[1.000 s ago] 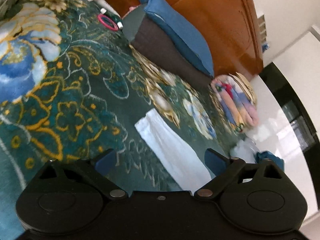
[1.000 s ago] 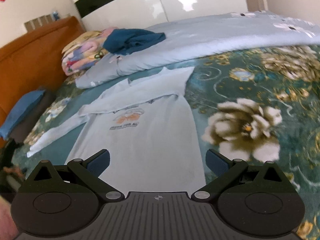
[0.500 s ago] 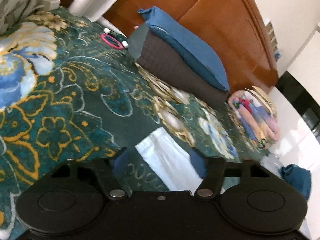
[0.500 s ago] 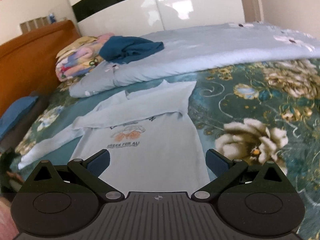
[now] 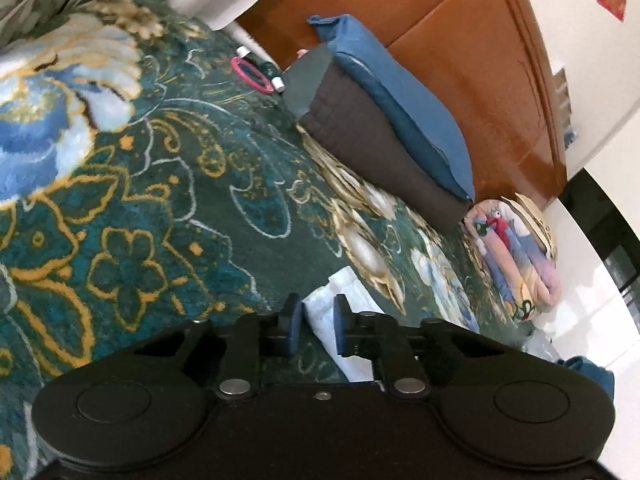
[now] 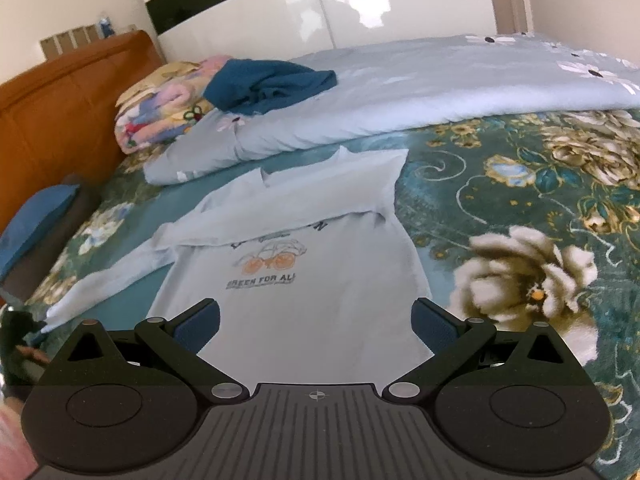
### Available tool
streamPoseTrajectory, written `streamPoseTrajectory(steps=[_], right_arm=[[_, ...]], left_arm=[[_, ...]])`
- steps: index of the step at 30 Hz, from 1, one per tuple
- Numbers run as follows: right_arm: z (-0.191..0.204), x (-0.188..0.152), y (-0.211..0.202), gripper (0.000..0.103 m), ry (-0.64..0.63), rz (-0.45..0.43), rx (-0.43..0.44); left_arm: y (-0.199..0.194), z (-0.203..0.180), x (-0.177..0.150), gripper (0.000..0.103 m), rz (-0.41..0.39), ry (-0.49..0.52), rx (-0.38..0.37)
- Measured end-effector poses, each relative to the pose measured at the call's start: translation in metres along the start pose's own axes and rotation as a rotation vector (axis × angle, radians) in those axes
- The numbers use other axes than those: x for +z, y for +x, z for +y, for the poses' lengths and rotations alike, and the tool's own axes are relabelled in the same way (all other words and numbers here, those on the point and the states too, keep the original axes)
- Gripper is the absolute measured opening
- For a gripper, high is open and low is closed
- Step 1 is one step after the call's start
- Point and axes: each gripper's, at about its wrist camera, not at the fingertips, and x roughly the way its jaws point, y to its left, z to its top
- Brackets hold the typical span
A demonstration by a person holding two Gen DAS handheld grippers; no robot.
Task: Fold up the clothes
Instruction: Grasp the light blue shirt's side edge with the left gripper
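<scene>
A pale long-sleeved shirt [image 6: 280, 292] with a car print lies flat on the green flowered bedspread [image 6: 500, 208], one sleeve folded across its chest. Its other sleeve [image 6: 104, 284] stretches out to the left. In the left wrist view my left gripper [image 5: 316, 320] is closing on the end of that sleeve [image 5: 344, 284], and the white cloth bunches up between the blue pads. My right gripper [image 6: 316, 320] hangs open just above the shirt's lower part, with nothing between its fingers.
A blue pillow [image 5: 400, 108] on a dark one [image 5: 368, 148] leans on the orange headboard [image 5: 460, 40]. A rolled colourful blanket [image 6: 160, 116], a teal garment [image 6: 268, 84] and a pale blue duvet [image 6: 400, 92] lie beyond the shirt. A pink ring [image 5: 252, 76] lies near the pillows.
The left gripper's jaws went from wide apart to nearly together around the sleeve end, which now crumples between them. The right gripper drifted slightly over the shirt and stayed open.
</scene>
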Motion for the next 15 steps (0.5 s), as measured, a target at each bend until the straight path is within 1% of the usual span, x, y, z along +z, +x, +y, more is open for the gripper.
streamPoseTrajectory(steps=[3, 5, 9, 12, 15], right_arm=[[0.001, 0.001, 0.000, 0.103, 0.002, -0.004, -0.005], [0.001, 0.002, 0.001, 0.103, 0.005, -0.006, -0.005], [0.006, 0.004, 0.005, 0.103, -0.004, -0.004, -0.003], [0.011, 0.005, 0.010, 0.103, -0.009, -0.006, 0.003], [0.015, 0.005, 0.014, 0.103, -0.010, 0.001, 0.017]], left_arm=[[0.000, 0.002, 0.001, 0.008, 0.001, -0.011, -0.001], [0.000, 0.002, 0.001, 0.005, 0.004, -0.018, -0.004], [0.000, 0.003, 0.004, 0.000, 0.016, -0.022, -0.026], [-0.001, 0.002, 0.007, 0.000, 0.024, -0.017, -0.051], [-0.005, -0.004, 0.011, 0.000, 0.013, 0.004, -0.092]])
